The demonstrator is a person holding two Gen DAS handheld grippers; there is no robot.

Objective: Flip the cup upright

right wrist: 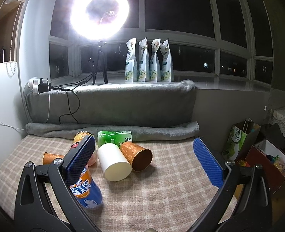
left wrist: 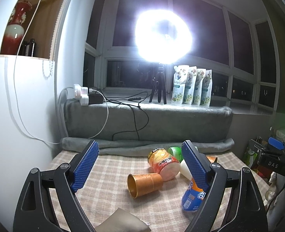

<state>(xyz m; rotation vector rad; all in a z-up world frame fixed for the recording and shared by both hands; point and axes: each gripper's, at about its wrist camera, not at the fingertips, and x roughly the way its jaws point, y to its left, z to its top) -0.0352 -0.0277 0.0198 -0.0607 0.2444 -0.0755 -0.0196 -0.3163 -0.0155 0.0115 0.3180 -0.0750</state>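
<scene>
Several cups and bottles lie on their sides on a checked cloth [left wrist: 107,174]. In the left wrist view a gold-orange cup [left wrist: 144,183] lies with its mouth toward me, between the fingers of my open left gripper [left wrist: 140,166]. In the right wrist view a second orange cup [right wrist: 136,155] lies with its mouth to the front right, beside a white cup [right wrist: 114,162]. My right gripper [right wrist: 146,162] is open and empty above them. The first cup [right wrist: 51,157] shows partly behind its left finger.
A blue-orange bottle [right wrist: 87,189], a green bottle [right wrist: 114,137] and an orange snack cup [left wrist: 162,163] lie among the cups. A rolled grey blanket [right wrist: 111,129] borders the far edge. Bags [right wrist: 237,143] stand on the floor at the right. A ring light [right wrist: 99,12] glares from the sill.
</scene>
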